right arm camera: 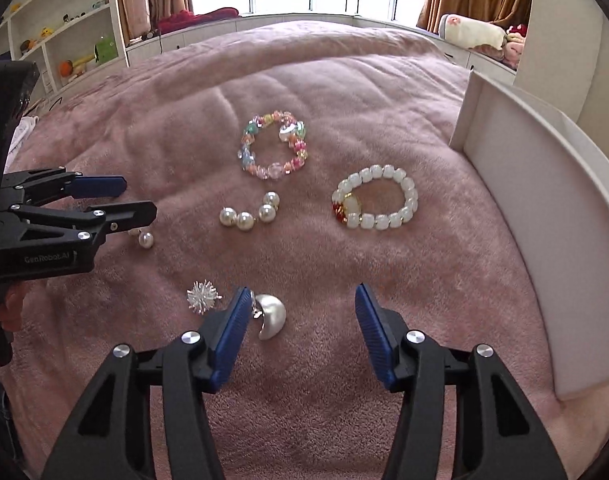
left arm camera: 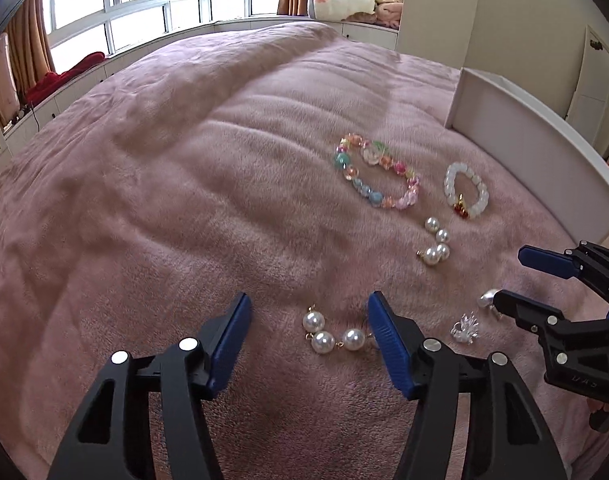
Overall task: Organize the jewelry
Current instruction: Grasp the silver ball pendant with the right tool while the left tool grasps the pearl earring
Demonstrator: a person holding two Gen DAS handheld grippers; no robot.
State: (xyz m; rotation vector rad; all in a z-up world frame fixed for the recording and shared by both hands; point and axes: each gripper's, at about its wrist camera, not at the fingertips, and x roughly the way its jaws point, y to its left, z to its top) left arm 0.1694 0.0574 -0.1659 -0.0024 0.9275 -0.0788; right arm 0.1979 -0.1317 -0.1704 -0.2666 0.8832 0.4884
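Between spread left gripper (left arm camera: 308, 312): pearl strand (left arm camera: 331, 333), crosswise.

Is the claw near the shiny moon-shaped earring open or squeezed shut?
Open. The right gripper has its blue fingers spread wide apart, holding nothing; the pearly crescent earring lies on the pink blanket beside one finger.

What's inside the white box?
You can't tell. Only the outer wall of the white box shows, standing on the pink blanket. Its inside faces away from both cameras, so anything in there is hidden.
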